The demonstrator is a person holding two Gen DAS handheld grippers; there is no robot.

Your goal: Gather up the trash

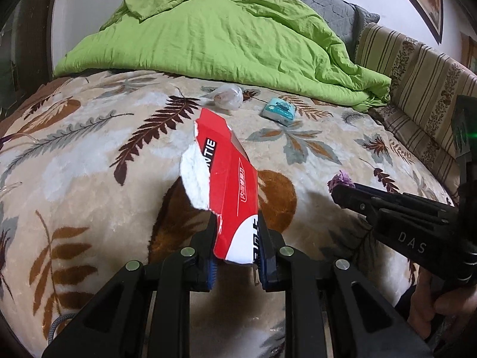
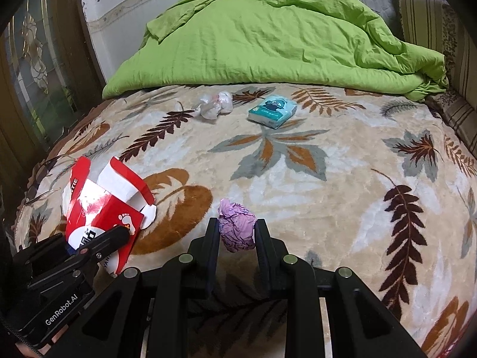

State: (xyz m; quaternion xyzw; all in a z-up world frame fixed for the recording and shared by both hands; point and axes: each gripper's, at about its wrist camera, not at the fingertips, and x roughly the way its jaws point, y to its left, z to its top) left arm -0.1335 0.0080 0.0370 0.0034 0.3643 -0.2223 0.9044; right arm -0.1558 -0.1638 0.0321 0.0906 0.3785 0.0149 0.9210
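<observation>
The left claw [image 1: 237,235] pinches a torn red carton [image 1: 229,179] by its near end, above the bed's [image 2: 342,179] leaf-patterned blanket near the left edge. The right claw [image 2: 237,232] is clamped on a crumpled purple wad [image 2: 237,229], held just above the blanket toward the near edge. Farther back, near the green quilt [image 2: 268,38], lie a crumpled white bag [image 2: 214,106] and a teal tissue pack [image 2: 272,110], close but apart.
</observation>
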